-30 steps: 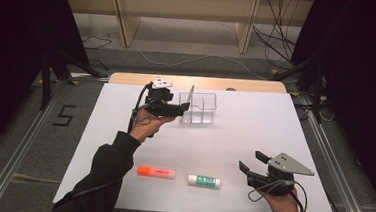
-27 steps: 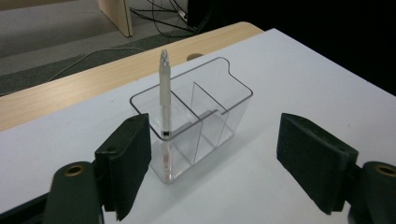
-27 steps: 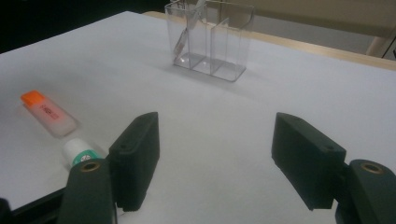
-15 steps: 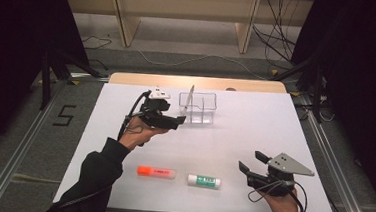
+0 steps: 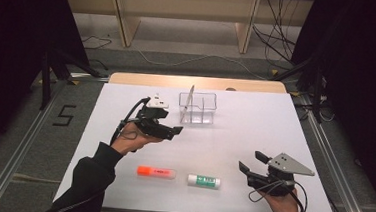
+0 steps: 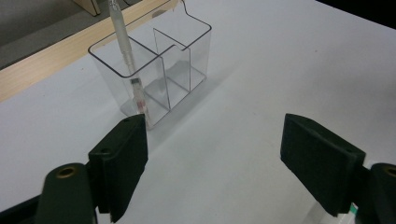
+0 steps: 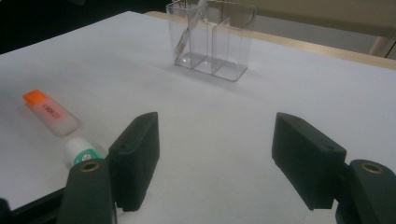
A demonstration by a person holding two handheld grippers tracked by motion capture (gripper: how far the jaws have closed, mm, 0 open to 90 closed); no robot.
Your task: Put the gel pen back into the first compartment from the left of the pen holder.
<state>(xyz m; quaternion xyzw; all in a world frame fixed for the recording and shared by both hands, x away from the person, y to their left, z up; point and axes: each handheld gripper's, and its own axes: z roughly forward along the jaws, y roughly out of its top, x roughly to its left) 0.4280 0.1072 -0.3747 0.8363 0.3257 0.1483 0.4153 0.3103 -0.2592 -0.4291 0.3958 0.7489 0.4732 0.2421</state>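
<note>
A clear divided organizer [image 5: 198,108] stands on the white table [image 5: 240,124] at the back middle. A pale pen [image 5: 190,97] leans upright in its left compartment. My left gripper [image 5: 172,125] hovers open just left of and nearer than the organizer, with nothing between its jaws. In the left gripper view the organizer [image 6: 159,65] and pen [image 6: 125,46] sit ahead of the open gripper [image 6: 215,140]. An orange-capped highlighter [image 5: 156,172] and a green-and-white glue stick [image 5: 204,181] lie near the front edge. My right gripper [image 5: 251,160] rests open at the front right, empty.
In the right gripper view the highlighter [image 7: 49,112] and glue stick [image 7: 84,150] lie left of the open gripper [image 7: 215,126], with the organizer [image 7: 212,39] farther off. A wooden strip [image 5: 197,82] borders the table's far edge. Metal rails run along both sides.
My left gripper has drawn back from the organizer toward the person and to the left, staying open. The pen stays in the organizer. The right gripper has not moved.
</note>
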